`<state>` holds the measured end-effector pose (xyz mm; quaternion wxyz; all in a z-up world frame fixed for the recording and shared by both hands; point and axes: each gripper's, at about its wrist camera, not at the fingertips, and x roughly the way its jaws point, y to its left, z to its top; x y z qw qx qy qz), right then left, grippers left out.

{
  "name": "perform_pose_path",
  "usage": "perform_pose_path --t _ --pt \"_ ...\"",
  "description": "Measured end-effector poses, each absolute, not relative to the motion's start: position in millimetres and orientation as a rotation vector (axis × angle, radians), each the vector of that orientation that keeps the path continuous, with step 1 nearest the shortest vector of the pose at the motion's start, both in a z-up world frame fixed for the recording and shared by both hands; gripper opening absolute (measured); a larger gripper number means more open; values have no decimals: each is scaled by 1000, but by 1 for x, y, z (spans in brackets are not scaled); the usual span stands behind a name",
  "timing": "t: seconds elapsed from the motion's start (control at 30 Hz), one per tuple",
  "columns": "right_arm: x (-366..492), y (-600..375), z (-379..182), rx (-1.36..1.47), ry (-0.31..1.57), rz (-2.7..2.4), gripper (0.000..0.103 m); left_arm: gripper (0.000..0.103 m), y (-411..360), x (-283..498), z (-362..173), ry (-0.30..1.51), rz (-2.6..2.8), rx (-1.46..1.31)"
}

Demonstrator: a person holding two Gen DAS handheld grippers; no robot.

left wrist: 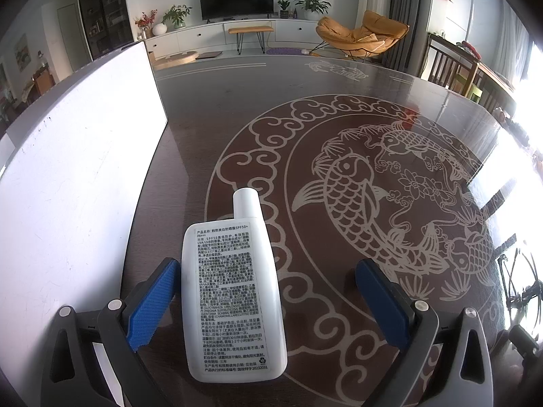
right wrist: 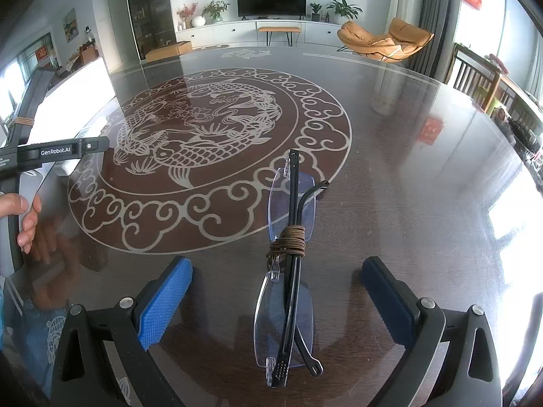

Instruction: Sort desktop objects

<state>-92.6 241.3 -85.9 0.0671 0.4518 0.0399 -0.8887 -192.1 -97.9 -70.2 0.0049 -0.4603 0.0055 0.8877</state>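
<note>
A white sunscreen bottle (left wrist: pixel 230 291) lies flat on the dark table (left wrist: pixel 220 101), cap pointing away, printed back label up. My left gripper (left wrist: pixel 268 264) is open around it: the left blue pad (left wrist: pixel 152 302) is close beside the bottle, the right pad (left wrist: pixel 383 302) stands well apart. In the right wrist view, folded rimless glasses (right wrist: pixel 288 305) with black arms and a brown cord (right wrist: pixel 288 240) wound round the middle lie on the table (right wrist: pixel 407 169). My right gripper (right wrist: pixel 277 261) is wide open, the glasses between its fingers and touching neither.
A large white panel (left wrist: pixel 74 186) stands along the table's left side, close to the left gripper. The table bears a carved fish medallion (left wrist: pixel 356 186). A hand (right wrist: pixel 23 217) holding the left gripper's body (right wrist: pixel 51 151) shows at the left of the right wrist view.
</note>
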Motion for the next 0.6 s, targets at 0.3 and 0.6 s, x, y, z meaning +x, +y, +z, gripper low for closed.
perform_pose_path --t 0.3,0.6 --pt "-93 241 -86 1362 120 -2678 100 103 -98 -192 -70 18 2780 -1442" --pt "-93 244 -86 1371 119 -2681 103 103 -98 -192 -71 18 2780 -1441"
